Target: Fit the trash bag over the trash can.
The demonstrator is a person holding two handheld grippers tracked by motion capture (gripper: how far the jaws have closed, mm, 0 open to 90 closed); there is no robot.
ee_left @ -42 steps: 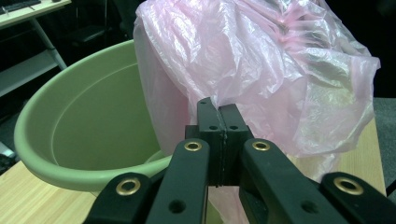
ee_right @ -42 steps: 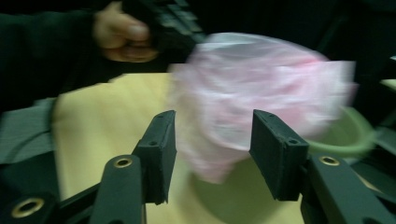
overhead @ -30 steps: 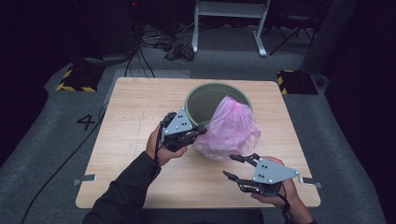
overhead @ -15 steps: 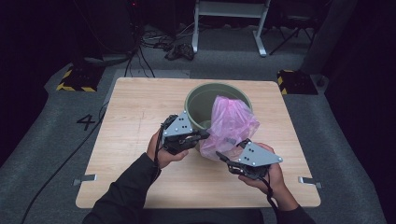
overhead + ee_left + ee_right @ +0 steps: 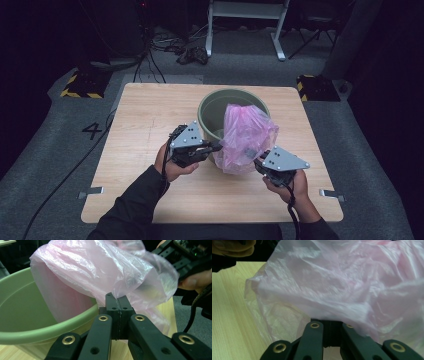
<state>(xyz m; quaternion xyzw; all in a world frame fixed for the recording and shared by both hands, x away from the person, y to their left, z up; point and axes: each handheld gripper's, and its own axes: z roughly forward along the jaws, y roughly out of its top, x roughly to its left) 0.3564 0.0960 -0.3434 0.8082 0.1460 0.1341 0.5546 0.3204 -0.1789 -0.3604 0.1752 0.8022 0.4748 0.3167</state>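
Pink plastic bag point(image 5: 246, 137) draped over near rim of green bucket point(image 5: 212, 107) on wooden table point(image 5: 140, 130); left gripper point(image 5: 216, 147) pinched tight on its film; right gripper point(image 5: 258, 163), jaws just closed, clamped on the bag's other side; risk: thin film tears or slips if pulled apart hard; light bucket may tip.

Grey carpet floor point(image 5: 45, 165), wooden table point(image 5: 145, 115), cables point(image 5: 165, 45), dim room beyond
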